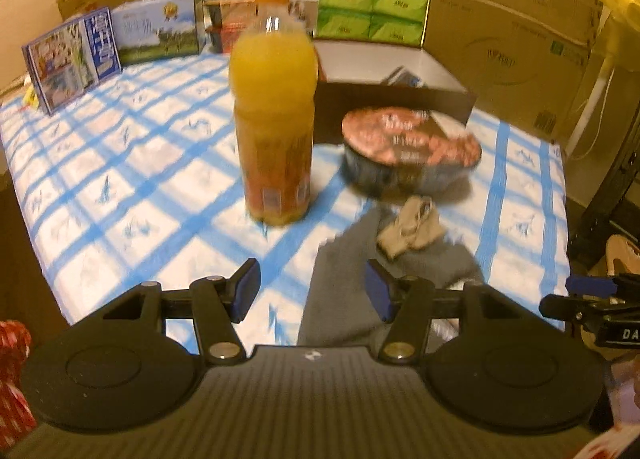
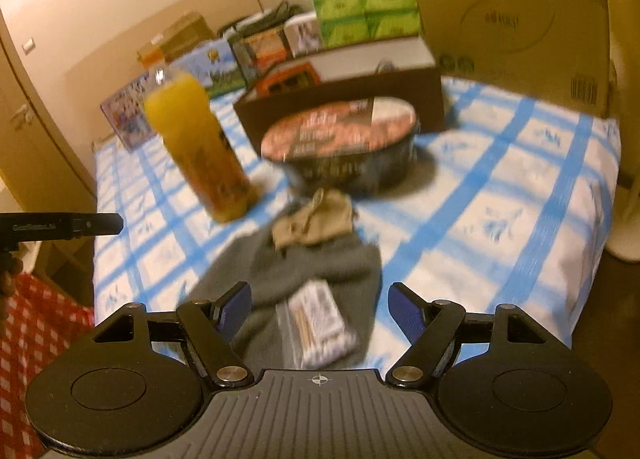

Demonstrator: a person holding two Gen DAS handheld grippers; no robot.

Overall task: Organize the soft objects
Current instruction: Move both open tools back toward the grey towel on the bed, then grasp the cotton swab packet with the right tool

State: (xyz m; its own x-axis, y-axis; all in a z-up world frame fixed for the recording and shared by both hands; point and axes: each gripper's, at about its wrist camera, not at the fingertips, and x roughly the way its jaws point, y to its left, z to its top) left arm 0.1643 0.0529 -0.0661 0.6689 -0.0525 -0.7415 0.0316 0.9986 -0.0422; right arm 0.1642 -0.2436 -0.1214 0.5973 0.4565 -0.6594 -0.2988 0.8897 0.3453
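A grey cloth (image 1: 348, 283) lies flat on the blue-checked tablecloth (image 1: 132, 179), with a small beige drawstring pouch (image 1: 412, 229) on its far end. My left gripper (image 1: 312, 291) is open and empty, hovering over the cloth's near left edge. In the right wrist view the grey cloth (image 2: 320, 263) carries the beige pouch (image 2: 316, 223) and a clear packet of cotton swabs (image 2: 322, 325). My right gripper (image 2: 320, 313) is open and empty, its fingers either side of the packet, above it.
An orange juice bottle (image 1: 274, 119) stands left of the cloth. A round instant-noodle bowl (image 1: 412, 149) sits behind the pouch, a dark open box (image 1: 400, 71) behind that. Cardboard boxes, green tissue packs (image 1: 372, 13) and cartons line the back. A red checked bag (image 2: 36, 343) is at left.
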